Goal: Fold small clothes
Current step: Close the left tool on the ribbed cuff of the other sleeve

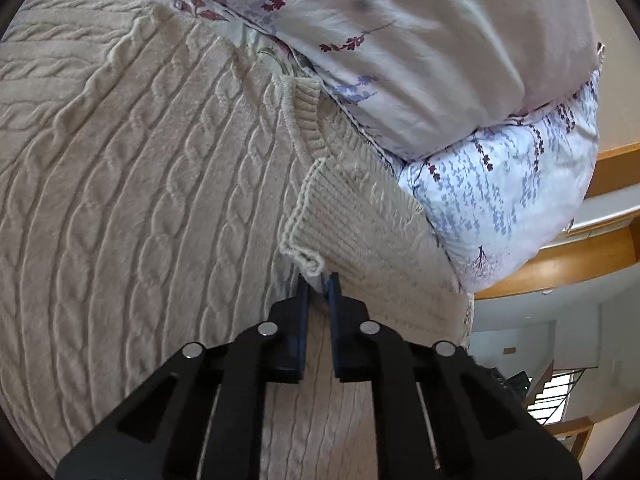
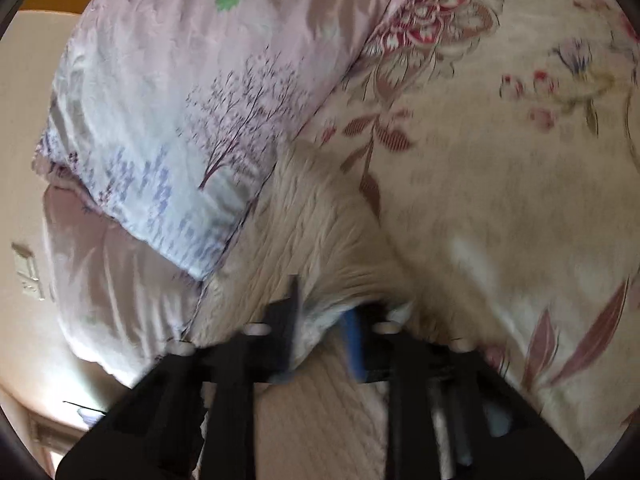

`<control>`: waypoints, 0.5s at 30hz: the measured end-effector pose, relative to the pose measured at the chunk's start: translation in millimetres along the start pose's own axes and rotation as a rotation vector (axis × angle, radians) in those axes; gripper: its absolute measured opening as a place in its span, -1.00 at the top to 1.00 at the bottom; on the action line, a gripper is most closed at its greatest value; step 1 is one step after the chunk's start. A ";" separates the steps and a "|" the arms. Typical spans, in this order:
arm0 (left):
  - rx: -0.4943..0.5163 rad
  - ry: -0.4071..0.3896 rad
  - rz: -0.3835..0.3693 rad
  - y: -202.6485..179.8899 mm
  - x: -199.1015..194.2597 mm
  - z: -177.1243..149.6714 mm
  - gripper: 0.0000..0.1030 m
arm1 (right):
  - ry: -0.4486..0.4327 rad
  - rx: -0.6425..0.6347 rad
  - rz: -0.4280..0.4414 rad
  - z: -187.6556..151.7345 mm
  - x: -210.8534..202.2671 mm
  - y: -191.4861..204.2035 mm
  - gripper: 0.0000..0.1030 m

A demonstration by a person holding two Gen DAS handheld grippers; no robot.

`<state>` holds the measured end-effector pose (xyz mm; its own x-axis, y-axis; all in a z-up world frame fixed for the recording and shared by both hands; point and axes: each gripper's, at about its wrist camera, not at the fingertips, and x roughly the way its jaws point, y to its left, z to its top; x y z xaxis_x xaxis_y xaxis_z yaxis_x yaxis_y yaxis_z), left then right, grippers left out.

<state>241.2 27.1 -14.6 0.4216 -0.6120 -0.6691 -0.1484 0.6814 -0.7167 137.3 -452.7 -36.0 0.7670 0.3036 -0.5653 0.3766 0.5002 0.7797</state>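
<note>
A cream cable-knit sweater (image 1: 132,184) lies spread on the bed and fills most of the left wrist view. My left gripper (image 1: 319,286) is shut on the ribbed cuff (image 1: 336,220) of a sleeve folded over the sweater's body. In the blurred right wrist view, my right gripper (image 2: 324,312) is shut on a bunched fold of the same cream sweater (image 2: 320,232), which rises in ridges from the fingers.
A folded floral quilt (image 1: 420,52) lies against the sweater's far edge; it also shows in the right wrist view (image 2: 168,120). A flowered bedsheet (image 2: 500,160) spreads to the right. A wooden bed frame (image 1: 560,260) and a room beyond lie at the right.
</note>
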 end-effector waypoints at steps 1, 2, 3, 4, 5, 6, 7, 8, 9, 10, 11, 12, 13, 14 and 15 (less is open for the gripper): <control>0.006 -0.004 -0.005 -2.7 -1.6 1.5 0.86 | -0.002 -0.009 0.019 0.2 -0.4 2.7 0.83; 0.018 -0.012 -0.020 -5.8 -6.1 3.3 0.87 | -0.013 -0.032 0.040 -1.2 -6.4 5.8 0.83; 0.046 -0.032 -0.039 -10.1 -14.8 5.5 0.87 | -0.030 -0.072 0.064 -4.0 -14.2 13.4 0.83; 0.075 -0.055 -0.046 -13.7 -23.8 7.2 0.87 | -0.050 -0.129 0.091 -8.6 -20.3 25.2 0.83; 0.101 -0.084 -0.040 -16.2 -32.9 8.3 0.87 | -0.053 -0.171 0.108 -13.7 -23.6 34.5 0.83; 0.132 -0.132 -0.012 -17.1 -45.7 9.2 0.87 | -0.047 -0.201 0.109 -19.1 -23.9 40.4 0.83; 0.150 -0.158 0.013 -15.6 -52.9 9.8 0.87 | -0.035 -0.216 0.097 -23.0 -20.2 44.3 0.83; 0.159 -0.173 0.043 -10.4 -58.1 10.8 0.87 | -0.016 -0.225 0.075 -26.9 -14.1 44.9 0.83; 0.154 -0.166 0.055 -5.0 -57.9 11.7 0.87 | 0.013 -0.223 0.038 -31.5 -3.9 42.3 0.83; 0.143 -0.149 0.068 1.6 -56.0 11.7 0.87 | 0.031 -0.215 0.004 -33.9 3.7 37.6 0.83; 0.123 -0.116 0.086 9.7 -50.4 10.8 0.87 | 0.044 -0.207 -0.016 -35.7 8.4 33.5 0.83; 0.112 -0.094 0.101 15.3 -46.9 9.6 0.87 | 0.058 -0.191 -0.037 -37.4 14.1 29.1 0.83; 0.107 -0.077 0.114 19.8 -43.4 7.6 0.87 | 0.064 -0.164 -0.042 -38.7 18.0 22.7 0.84; 0.103 -0.069 0.117 24.0 -41.0 5.8 0.86 | 0.056 -0.155 -0.033 -38.3 14.8 19.1 0.84; 0.105 -0.081 0.108 25.6 -42.1 4.3 0.85 | 0.040 -0.148 -0.044 -37.1 11.9 18.3 0.84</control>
<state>223.4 72.1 -3.9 0.4796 -0.5019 -0.7198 -0.1040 0.7820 -0.6145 134.1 -409.8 -38.4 0.7292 0.3091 -0.6105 0.3267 0.6267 0.7075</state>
